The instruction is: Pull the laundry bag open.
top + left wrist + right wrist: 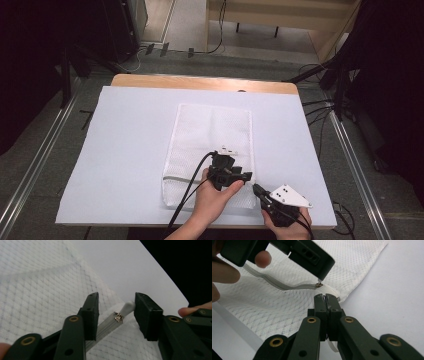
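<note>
**Right pins the bag corner, left lines up on the zip pull**

We see a white mesh laundry bag [210, 150] lying flat on the white sheet covering the bench [125, 150], its near end toward the person, zip [279, 286] running along that near end

Right gripper [326, 300]: fingers closed, clamped on the edge of the bag at the corner just past the zip's end; a bit of white tape or hem sticks out below the fingers. We judge this as an anchor: it keeps the fabric taut so the slider can travel without the mesh bunching up. In the high view the right gripper [260, 191] sits at the bag's near right corner, low to the bench

Left gripper [116, 312]: fingers open, one on each side of the slider [118, 317] and its white pull tab [128, 307]. The tab looks to touch or nearly touch the right-hand finger, the other finger stands apart, so nothing is gripped yet. The slider sits at the zip's end nearest the clamped corner

The zip tape is lifted and wavy in the right gripper view, slack toward the far end

We judge the next step as closing the left fingers on the tab and pulling away from the anchored corner; risk is pinching mesh rather than the tab
</note>
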Tool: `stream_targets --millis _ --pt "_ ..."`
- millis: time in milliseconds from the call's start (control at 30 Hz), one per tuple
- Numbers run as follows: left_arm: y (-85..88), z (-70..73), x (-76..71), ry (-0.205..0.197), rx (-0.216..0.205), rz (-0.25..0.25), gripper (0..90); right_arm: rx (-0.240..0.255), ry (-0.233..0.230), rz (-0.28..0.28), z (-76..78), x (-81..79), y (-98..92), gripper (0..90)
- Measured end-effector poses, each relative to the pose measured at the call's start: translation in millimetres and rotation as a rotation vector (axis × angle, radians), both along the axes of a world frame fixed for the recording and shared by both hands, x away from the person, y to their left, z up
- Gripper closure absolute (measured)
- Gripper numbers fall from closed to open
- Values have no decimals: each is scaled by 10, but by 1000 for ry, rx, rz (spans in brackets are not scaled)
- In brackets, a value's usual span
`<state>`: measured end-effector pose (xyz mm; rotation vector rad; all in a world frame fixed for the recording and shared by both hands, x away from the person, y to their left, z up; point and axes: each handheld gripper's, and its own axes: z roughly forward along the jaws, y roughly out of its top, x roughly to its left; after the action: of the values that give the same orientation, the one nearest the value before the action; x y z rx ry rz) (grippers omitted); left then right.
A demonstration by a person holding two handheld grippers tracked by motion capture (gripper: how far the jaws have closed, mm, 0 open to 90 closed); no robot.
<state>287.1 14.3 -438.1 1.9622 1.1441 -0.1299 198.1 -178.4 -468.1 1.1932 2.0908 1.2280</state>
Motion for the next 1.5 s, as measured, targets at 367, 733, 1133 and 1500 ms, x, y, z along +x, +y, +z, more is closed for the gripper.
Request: stream_targets --millis 367,733,1133,1500 --pt "137 -99 7 54 -92 -25 763 -7 0 -1 0 6 -28 900" --pt "196 -168 10 98 -154 -63 834 -20 -1 14 1 6 -23 900" --pt "203 -129 -68 -3 -64 -123 879 -15 0 4 45 10 -47 900" --pt "378 -155 -61 -36 16 -90 879 -44 -18 -8 87 -6 -45 900"
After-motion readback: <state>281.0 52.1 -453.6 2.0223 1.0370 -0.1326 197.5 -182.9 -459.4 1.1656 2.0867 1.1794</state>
